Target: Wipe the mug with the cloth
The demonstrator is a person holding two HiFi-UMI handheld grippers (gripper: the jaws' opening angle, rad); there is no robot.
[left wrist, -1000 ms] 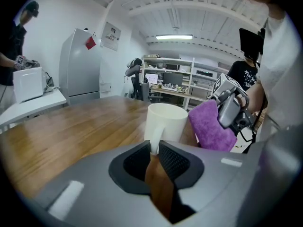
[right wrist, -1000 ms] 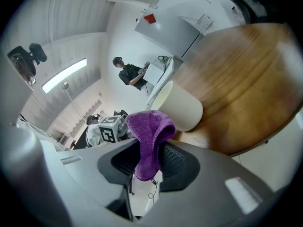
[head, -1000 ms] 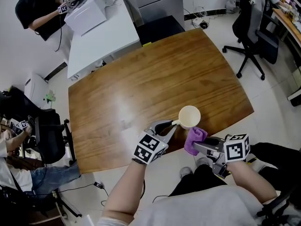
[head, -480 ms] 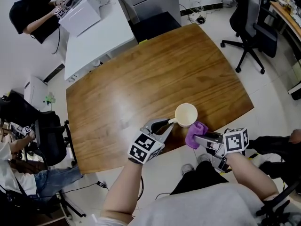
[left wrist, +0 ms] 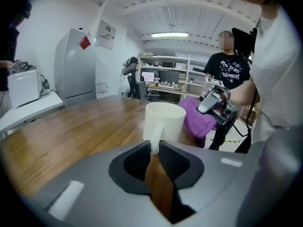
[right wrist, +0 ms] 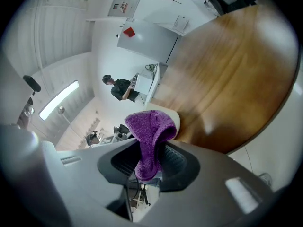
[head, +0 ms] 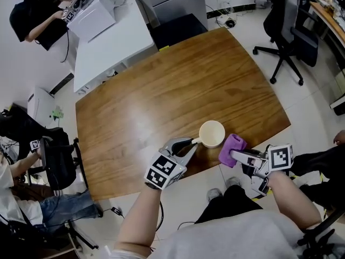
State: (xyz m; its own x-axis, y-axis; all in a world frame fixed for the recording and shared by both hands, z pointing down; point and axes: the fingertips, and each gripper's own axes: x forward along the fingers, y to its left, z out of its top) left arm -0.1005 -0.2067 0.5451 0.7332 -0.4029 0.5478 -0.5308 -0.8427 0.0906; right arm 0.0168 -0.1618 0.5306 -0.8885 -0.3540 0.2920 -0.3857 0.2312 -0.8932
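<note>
The left gripper (left wrist: 154, 149) was clamped on the mug (head: 212, 134) by its handle, the two jaws pressed on either side of the white loop. The mug looked to be standing upright on the worktop (head: 161, 90), mouth up. The right gripper (right wrist: 150, 167) was clamped on the purple cloth (head: 232, 149), whose free end bulged out in a rounded fold ahead of the jaws. In the head view that fold sat just to the right of the mug, on the side away from the handle. Whether it touched the wall could not be told.

The step in hand seemed to be the wiping itself, with the cloth at the edge of a stroke. The next move called for pressing the fold against the mug's side and rubbing, while the left gripper braced the handle so the mug did not tip or twist.
</note>
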